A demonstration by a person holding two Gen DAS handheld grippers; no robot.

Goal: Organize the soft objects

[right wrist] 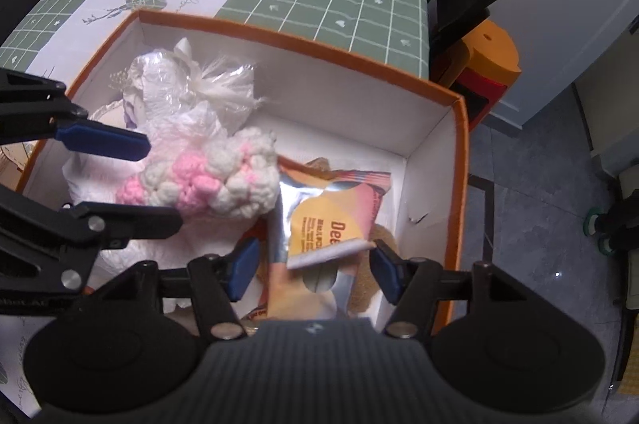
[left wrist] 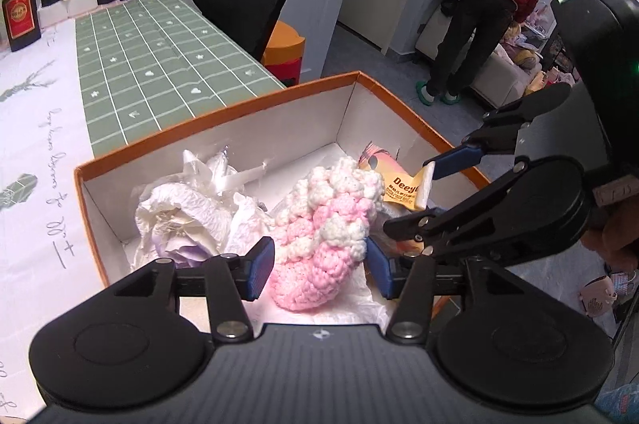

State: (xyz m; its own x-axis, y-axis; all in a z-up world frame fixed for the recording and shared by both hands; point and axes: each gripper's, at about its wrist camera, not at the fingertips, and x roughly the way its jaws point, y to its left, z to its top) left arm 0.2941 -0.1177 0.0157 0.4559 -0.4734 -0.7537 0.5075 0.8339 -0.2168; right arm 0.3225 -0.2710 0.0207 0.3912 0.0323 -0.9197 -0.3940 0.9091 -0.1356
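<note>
inside the orange-rimmed box (left wrist: 223, 112), which is set on the tabletop (left wrist: 159, 56), a pink and white crocheted piece (left wrist: 331, 224) is seen lying near the middle of the box floor. the left tongs (left wrist: 319, 264) are held spread apart just over the near end of the crocheted piece, with the yarn between the blue pads but no pad seen pressing on it. the right tongs (right wrist: 315, 268) are likewise held apart, at the right side of the box, over an orange and yellow foil packet (right wrist: 331, 220); the packet's white edge is seen between the pads, and no grip is visible. crumpled white plastic and paper (left wrist: 187, 208) is piled at the left end of the box, beside the crocheted piece. both soft items are lying loose in the box.
</note>
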